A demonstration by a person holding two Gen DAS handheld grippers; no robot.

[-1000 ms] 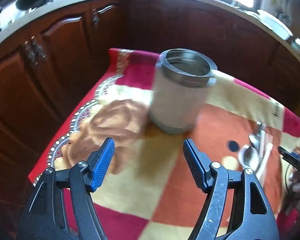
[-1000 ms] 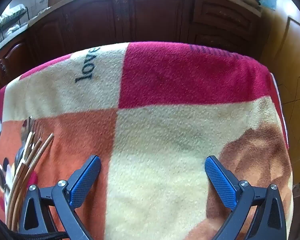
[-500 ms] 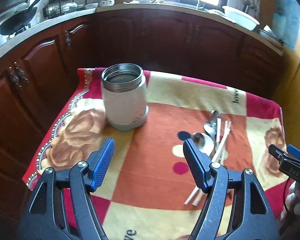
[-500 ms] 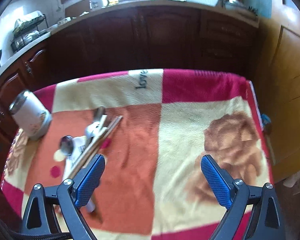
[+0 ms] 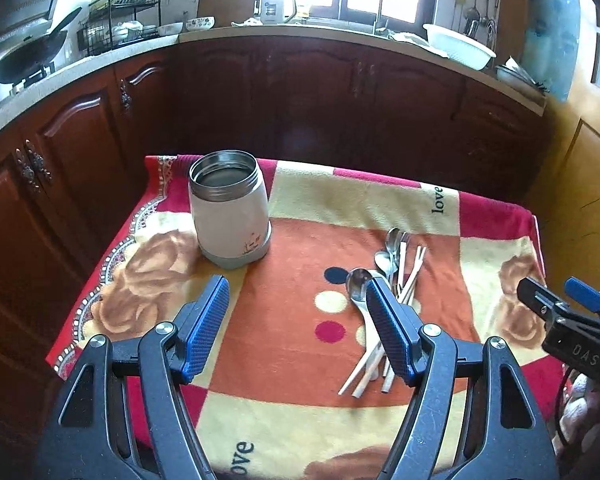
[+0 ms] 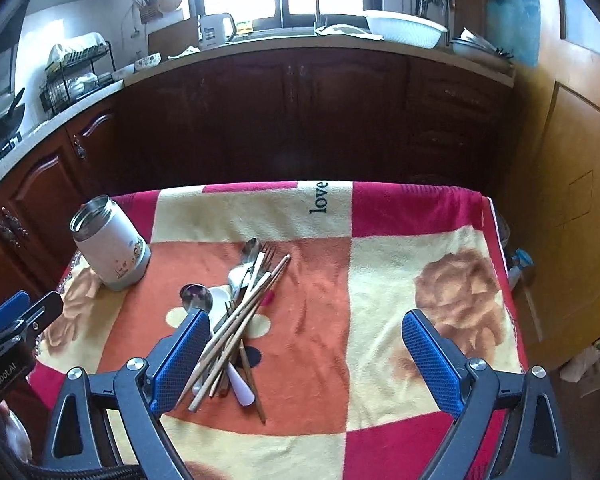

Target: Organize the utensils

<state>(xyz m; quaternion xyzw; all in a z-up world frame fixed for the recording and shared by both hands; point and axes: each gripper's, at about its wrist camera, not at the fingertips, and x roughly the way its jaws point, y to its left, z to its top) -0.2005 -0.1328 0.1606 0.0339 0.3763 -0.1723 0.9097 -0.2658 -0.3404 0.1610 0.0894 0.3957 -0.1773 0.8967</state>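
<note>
Right wrist: utensils (image 6: 236,316) beside right gripper (image 6: 312,364).

The left gripper (image 5: 298,328) is held with its blue pads (image 5: 204,326) wide apart and gripping nothing. The right gripper (image 6: 306,364) is also spread wide and empty, to the right of the left gripper.
</note>
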